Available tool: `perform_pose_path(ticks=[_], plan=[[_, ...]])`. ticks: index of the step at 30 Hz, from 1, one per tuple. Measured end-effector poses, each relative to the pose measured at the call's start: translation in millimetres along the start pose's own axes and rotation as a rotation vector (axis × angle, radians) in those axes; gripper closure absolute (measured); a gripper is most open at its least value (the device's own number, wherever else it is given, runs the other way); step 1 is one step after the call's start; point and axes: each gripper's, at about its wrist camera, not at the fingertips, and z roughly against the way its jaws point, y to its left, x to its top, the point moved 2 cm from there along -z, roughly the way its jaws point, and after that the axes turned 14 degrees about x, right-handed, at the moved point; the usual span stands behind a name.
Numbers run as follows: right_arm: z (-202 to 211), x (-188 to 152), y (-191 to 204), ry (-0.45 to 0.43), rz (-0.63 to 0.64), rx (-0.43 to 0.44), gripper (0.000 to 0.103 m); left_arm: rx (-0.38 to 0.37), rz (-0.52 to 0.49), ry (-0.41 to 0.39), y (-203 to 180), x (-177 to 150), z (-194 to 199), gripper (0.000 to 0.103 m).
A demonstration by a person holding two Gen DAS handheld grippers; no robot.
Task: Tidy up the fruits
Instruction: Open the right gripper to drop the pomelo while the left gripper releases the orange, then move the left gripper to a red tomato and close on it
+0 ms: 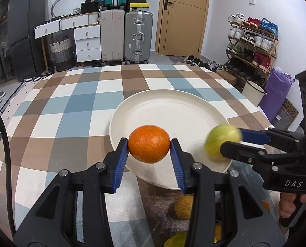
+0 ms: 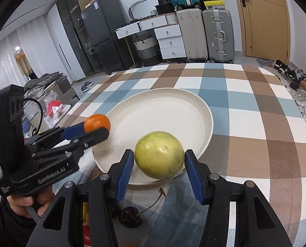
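An orange mandarin (image 1: 149,138) is clamped between the blue pads of my left gripper (image 1: 148,147), just over the near left rim of a cream plate (image 1: 169,111). In the right wrist view the same mandarin (image 2: 98,121) and left gripper (image 2: 95,130) show at the plate's (image 2: 163,109) left edge. A round yellow-green fruit (image 2: 159,160), blurred, sits between the pads of my right gripper (image 2: 159,154), low over the plate's near rim. From the left wrist view that fruit (image 1: 218,146) is at the fingertips of the right gripper (image 1: 231,141).
A checkered cloth (image 1: 70,107) covers the table. Near me, below the grippers, lie a dark cherry with a stem (image 2: 130,216), a yellow-orange fruit (image 1: 183,206) and a greenish fruit (image 1: 175,240). A person's hands (image 2: 29,202) hold the handles. Suitcases, drawers and a shoe rack stand beyond.
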Motion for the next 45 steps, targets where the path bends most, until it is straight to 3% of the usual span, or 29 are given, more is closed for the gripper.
perform_pose_path(ticks=[3, 5, 6, 8, 14, 23, 36, 45], plan=[[5.2, 1.4, 2.2, -0.015, 0.008, -0.015, 0.042, 0.000, 0.003, -0.016, 0.7, -0.3, 5.0, 0.060], [12.3, 0.7, 3.5, -0.025, 0.011, -0.017, 0.037, -0.002, 0.012, -0.021, 3.4, -1.1, 10.3, 0.041], [16.1, 0.0, 4.2, -0.029, 0.014, -0.018, 0.034, 0.002, 0.017, -0.032, 5.3, -1.6, 15.0, 0.036], [26.0, -2.5, 6.4, -0.039, 0.013, -0.022, 0.020, 0.013, 0.025, -0.057, 9.0, -1.9, 25.7, 0.020], [52.4, -14.2, 15.0, -0.056, 0.013, -0.016, 0.001, 0.080, 0.060, -0.108, 21.1, -7.5, 62.9, 0.001], [77.9, -38.6, 27.3, -0.061, 0.005, -0.037, 0.000, 0.134, 0.061, -0.176, 30.8, -33.2, 113.8, 0.001], [90.6, -64.6, 38.2, -0.053, 0.003, -0.036, 0.000, 0.105, 0.062, -0.113, 33.9, -56.4, 138.0, 0.001], [91.1, -88.7, 41.6, -0.014, 0.007, -0.032, 0.000, 0.105, 0.065, -0.114, 32.5, -79.7, 145.4, 0.001]])
